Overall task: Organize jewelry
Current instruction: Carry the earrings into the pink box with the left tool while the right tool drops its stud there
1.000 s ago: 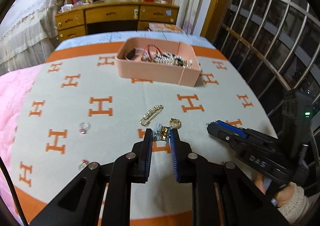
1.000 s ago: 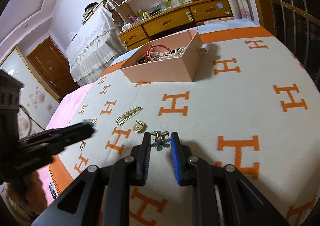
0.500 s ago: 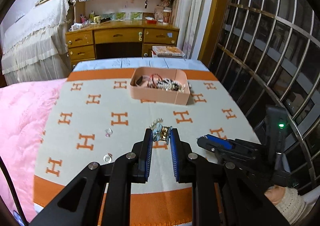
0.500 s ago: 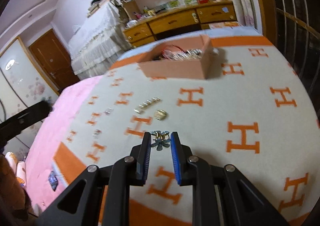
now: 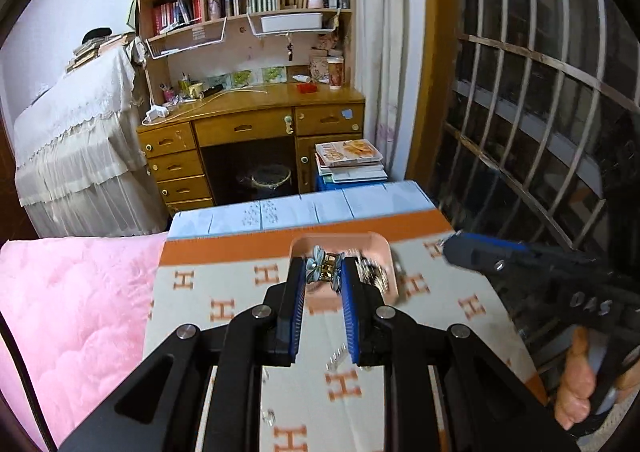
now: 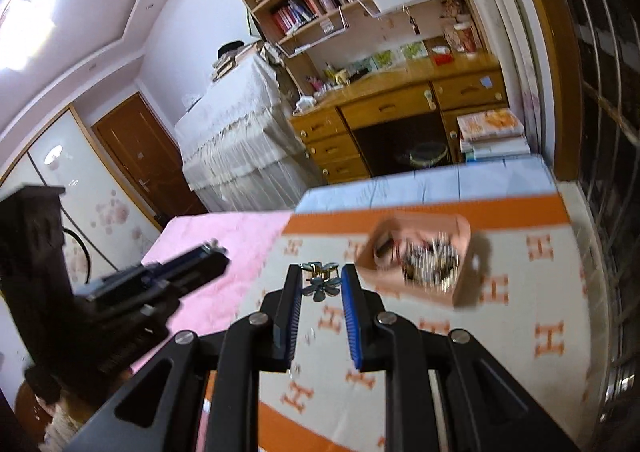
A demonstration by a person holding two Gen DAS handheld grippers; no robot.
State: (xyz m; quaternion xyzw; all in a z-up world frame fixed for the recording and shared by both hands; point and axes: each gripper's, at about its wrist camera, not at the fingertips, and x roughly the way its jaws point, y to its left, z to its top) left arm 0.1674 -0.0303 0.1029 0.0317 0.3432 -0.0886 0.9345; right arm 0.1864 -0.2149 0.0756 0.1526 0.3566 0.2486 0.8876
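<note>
Left gripper (image 5: 323, 272): I pinch a blue-and-gold clip (image 5: 325, 267) at my fingertips, above the blanket (image 5: 240, 316).
Right gripper (image 6: 320, 279): I pinch a flower brooch (image 6: 320, 281).
Pink box (image 6: 464, 284): ahead, holding jewelry.

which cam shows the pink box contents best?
Right wrist: the pink box sits clear of the fingers, jewelry pile visible though blurred. Left wrist has the same box mostly blocked by the fingers and the held clip.
</note>
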